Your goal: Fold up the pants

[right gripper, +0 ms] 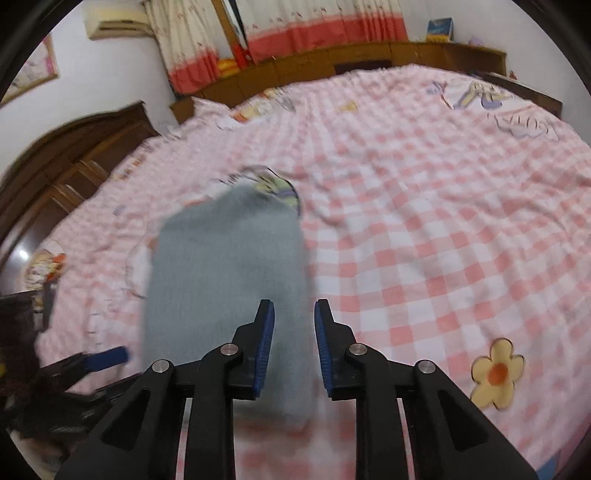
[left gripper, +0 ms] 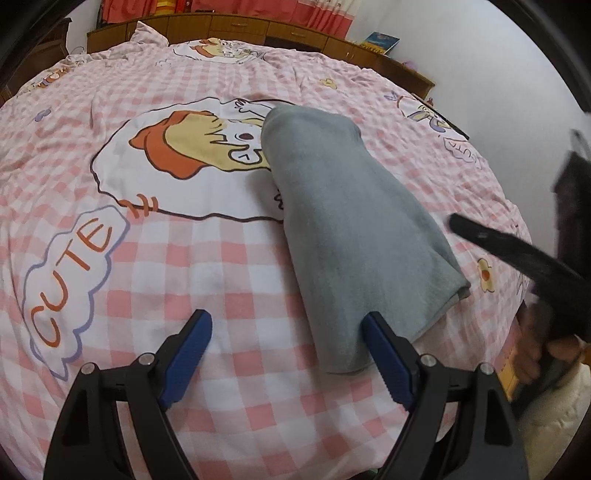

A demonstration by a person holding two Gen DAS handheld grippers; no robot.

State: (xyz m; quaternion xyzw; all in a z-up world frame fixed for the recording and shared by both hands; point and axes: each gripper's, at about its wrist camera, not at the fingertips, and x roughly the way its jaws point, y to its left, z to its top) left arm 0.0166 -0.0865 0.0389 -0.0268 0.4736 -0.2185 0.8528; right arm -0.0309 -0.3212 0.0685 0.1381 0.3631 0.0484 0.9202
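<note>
Grey pants [left gripper: 343, 221], folded into a long narrow strip, lie on a pink checked bed cover [left gripper: 236, 266]. My left gripper [left gripper: 286, 321] is open and empty, hovering at the near end of the strip, its right finger [left gripper: 384, 354] beside the cloth's edge. In the right wrist view, which is blurred, the pants [right gripper: 225, 273] run away from me. My right gripper [right gripper: 294, 325] is open and empty above the pants' near right edge. The right gripper also shows blurred at the right of the left wrist view [left gripper: 524, 262]. The left gripper's blue finger [right gripper: 107, 356] shows at the lower left.
The bed cover has a large cartoon print [left gripper: 184, 155] left of the pants and a "CUTE" patch [left gripper: 70, 280]. A wooden headboard [right gripper: 332, 62] and curtains [right gripper: 295, 26] stand behind. A dark wooden cabinet [right gripper: 66, 155] is at the left. The bed's near edge is at the right [left gripper: 509, 354].
</note>
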